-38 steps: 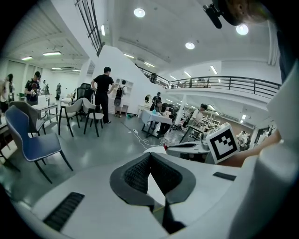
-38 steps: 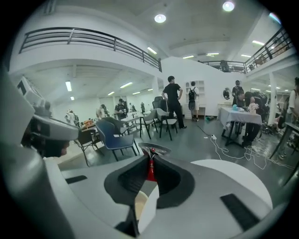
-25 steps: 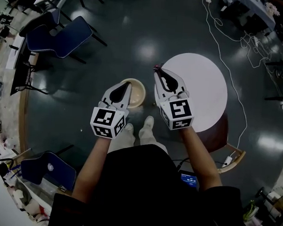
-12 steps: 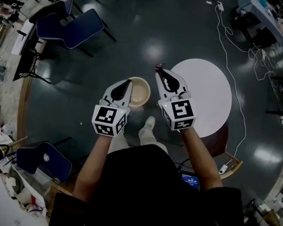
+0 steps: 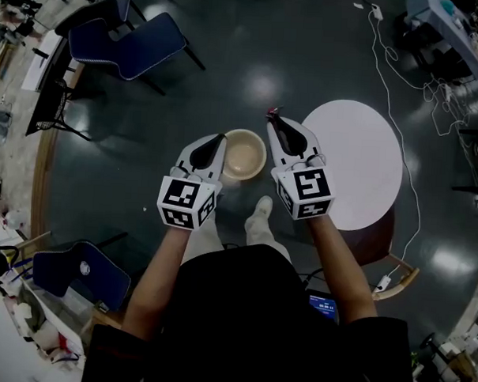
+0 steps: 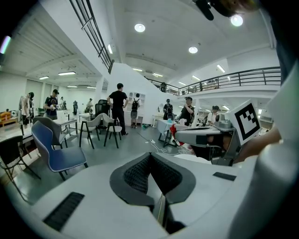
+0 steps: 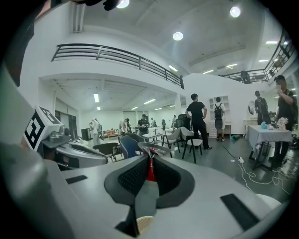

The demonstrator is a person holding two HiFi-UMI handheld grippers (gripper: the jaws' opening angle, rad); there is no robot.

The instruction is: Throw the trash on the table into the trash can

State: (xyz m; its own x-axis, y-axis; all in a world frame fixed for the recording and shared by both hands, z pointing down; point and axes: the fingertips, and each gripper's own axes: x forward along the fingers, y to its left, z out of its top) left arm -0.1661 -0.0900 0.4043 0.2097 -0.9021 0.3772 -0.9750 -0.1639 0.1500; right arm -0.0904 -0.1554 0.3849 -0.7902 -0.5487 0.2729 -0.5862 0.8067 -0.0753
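Note:
My right gripper (image 5: 272,116) is shut on a small red scrap of trash (image 5: 271,113). It hangs just right of the beige round trash can (image 5: 246,132) on the dark floor. In the right gripper view the red scrap (image 7: 150,172) shows pinched between the dark pads. My left gripper (image 5: 219,138) is shut with nothing in it, its tip at the can's left rim. In the left gripper view its jaws (image 6: 150,157) meet, and the right gripper (image 6: 205,136) with the red scrap (image 6: 173,129) shows beyond. The white round table (image 5: 359,160) lies right of the right gripper, its top bare.
A blue chair (image 5: 131,41) stands at the upper left and another (image 5: 81,276) at the lower left. A white cable (image 5: 394,82) runs over the floor past the table. My shoe (image 5: 262,207) is just below the can. People and desks stand far off.
Both grippers have shifted left, away from the table. The trash can now sits between the two tips, closer to the right gripper. The red scrap stays gripped.

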